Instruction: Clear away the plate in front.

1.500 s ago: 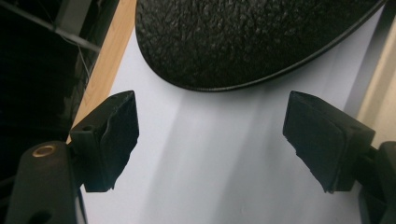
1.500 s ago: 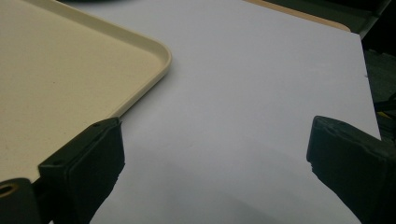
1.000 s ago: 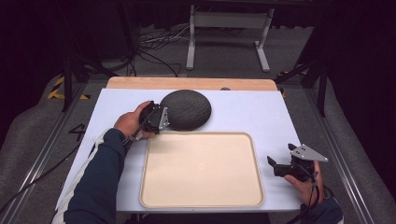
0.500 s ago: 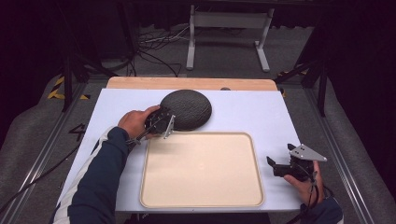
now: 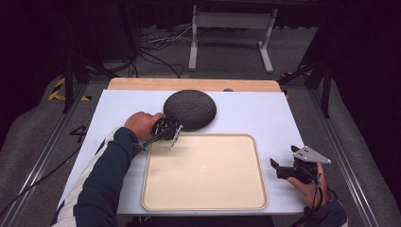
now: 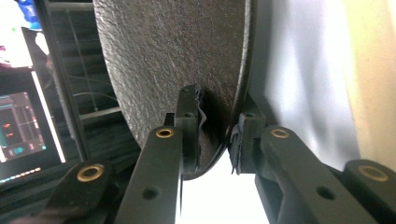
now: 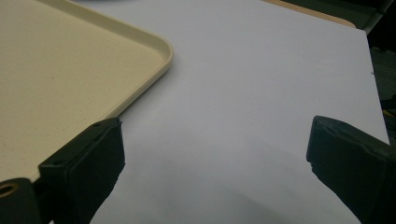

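left gripper (image 5: 174, 134): jaws just closed, now clamped on rim of dark bowl (image 5: 190, 109)
dark bowl: upside down on table (image 5: 265, 113), rim edge between the pads
tray (image 5: 204, 172): just beside left gripper, nothing in it
right gripper (image 5: 280, 169): jaws spread wide, holding nothing, just right of tray

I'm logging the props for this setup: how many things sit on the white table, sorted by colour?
Dark grey: 1, the textured round plate, its rim between the left claw jaws.
Cream: 1, the empty tray.
Total: 2
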Demonstrator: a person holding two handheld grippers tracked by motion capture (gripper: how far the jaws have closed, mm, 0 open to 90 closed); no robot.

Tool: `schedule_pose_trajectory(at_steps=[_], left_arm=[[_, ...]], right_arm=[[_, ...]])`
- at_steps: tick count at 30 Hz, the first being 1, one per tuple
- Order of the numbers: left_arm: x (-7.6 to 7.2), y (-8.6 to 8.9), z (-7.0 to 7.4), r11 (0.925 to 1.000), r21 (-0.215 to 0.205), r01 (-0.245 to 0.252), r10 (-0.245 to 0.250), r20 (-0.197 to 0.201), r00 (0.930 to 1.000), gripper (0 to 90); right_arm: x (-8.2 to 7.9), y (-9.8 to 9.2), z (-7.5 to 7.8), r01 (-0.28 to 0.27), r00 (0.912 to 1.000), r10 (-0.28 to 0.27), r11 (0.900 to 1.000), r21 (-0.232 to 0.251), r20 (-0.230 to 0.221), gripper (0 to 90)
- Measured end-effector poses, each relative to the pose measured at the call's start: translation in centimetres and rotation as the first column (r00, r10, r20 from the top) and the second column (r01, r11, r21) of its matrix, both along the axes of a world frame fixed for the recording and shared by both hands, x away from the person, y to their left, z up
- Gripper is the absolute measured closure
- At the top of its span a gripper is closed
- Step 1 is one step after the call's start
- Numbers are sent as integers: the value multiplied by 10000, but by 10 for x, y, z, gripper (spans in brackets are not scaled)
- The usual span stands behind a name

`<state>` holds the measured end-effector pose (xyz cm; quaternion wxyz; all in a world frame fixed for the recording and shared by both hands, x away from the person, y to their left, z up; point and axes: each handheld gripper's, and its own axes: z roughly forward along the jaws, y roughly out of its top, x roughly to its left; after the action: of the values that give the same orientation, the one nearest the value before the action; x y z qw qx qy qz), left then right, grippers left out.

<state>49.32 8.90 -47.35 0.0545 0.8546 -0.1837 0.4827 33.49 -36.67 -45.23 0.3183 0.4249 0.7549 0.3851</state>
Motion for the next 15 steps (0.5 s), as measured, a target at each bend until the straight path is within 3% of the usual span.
schedule_pose_trajectory(at_steps=[1, 2, 3, 4, 5, 10, 15], left_arm=[[-2, -1, 3, 9998, -189, 26, -17, 455, 9990, 828], [-3, -2, 7, 9990, -446, 79, -52, 586, 9983, 853], [-3, -3, 9, 9984, -567, -6, 30, 418, 9991, 863], [-3, -3, 9, 9984, -567, -6, 30, 418, 9991, 863], [-5, -7, 6, 9997, -222, -63, 78, 663, 9978, 864], [-7, -11, 5, 9997, -212, -154, 171, 787, 9968, 864], [-10, -15, 4, 9990, -24, -448, 447, 1205, 9917, 865]], right_arm=[[0, 0, 0, 0, 10000, 0, 10000, -9, 3, 45], [0, 0, 0, -7, 10000, 7, 10000, -8, -1, 45], [0, 0, 0, -3, 10000, 3, 10000, -2, -4, 45], [0, 0, 0, -1, 10000, 1, 10000, -1, -5, 45], [0, 0, 0, 8, 10000, -8, 10000, -9, 4, 45], [0, 0, 0, 4, 10000, -4, 10000, 9, -1, 45], [-1, 0, 0, -11, 10000, 11, 10000, 8, 3, 45]])
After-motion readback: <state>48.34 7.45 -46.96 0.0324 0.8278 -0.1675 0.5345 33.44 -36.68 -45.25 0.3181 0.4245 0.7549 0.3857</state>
